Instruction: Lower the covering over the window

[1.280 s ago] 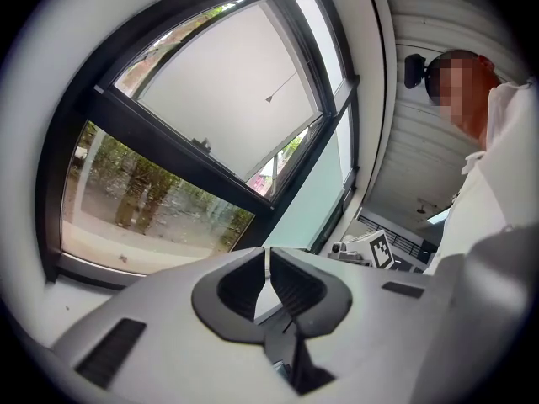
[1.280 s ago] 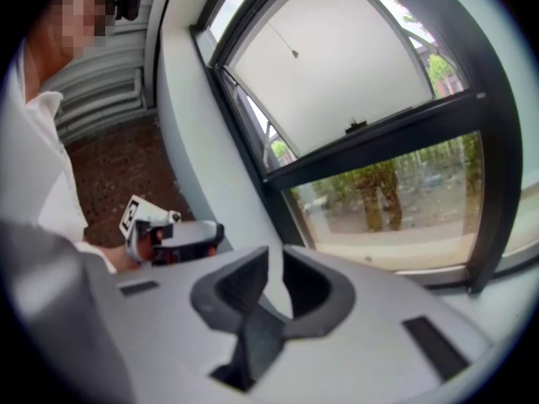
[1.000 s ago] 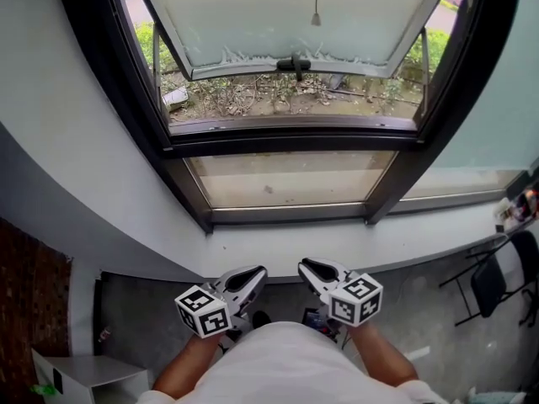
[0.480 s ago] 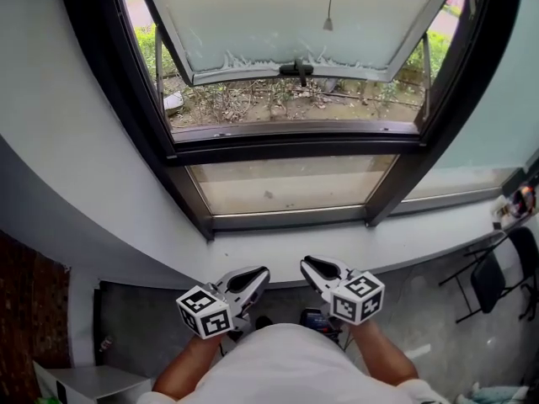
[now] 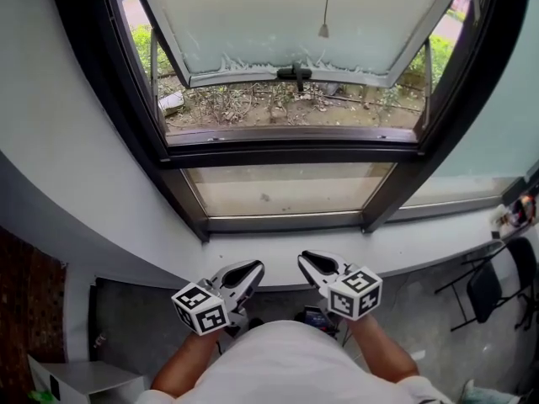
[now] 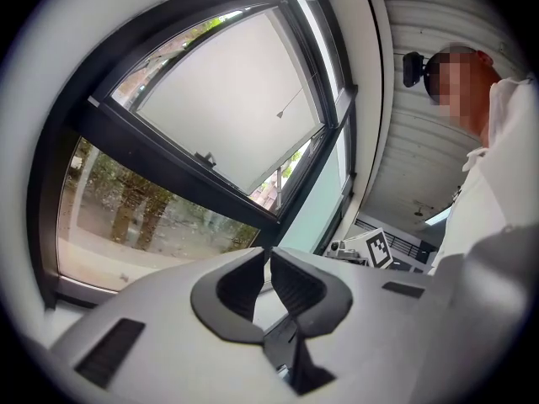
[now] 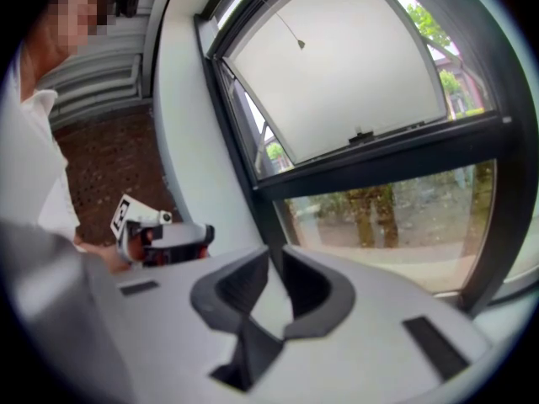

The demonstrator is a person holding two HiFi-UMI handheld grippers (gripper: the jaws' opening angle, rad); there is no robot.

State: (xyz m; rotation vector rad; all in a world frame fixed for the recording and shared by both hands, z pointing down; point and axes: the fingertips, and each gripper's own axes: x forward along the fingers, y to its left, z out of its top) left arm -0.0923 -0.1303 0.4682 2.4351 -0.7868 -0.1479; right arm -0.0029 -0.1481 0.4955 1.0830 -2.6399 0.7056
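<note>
Head view: The left gripper (image 5: 251, 269) and right gripper (image 5: 308, 262) are held side by side low in front of the person's white shirt (image 5: 282, 364), just short of the white sill (image 5: 278, 244). They are near each other but not touching. Neither gripper touches the window. The dark window frame (image 5: 286, 151) holds a fixed lower pane (image 5: 286, 188) and a frosted upper sash (image 5: 286, 15) tilted outward, with its handle (image 5: 293, 73) on the lower edge. The covering itself cannot be made out. Only its pull cord (image 5: 323, 29), ending in a small cone, hangs in front of the upper sash, well above both grippers. A black folding chair (image 5: 495, 283) stands at the right and a white cabinet (image 5: 80, 379) at lower left.

Left gripper view: The jaws are pressed together, with nothing between them. The cord's cone (image 6: 280, 115) hangs free against the frosted sash, well apart from the jaw tips. The other gripper's marker cube (image 6: 378, 247) shows at the right.

Right gripper view: The jaws are drawn together to a bare slit and grip nothing. The cone (image 7: 301, 45) hangs high before the sash, untouched.
</note>
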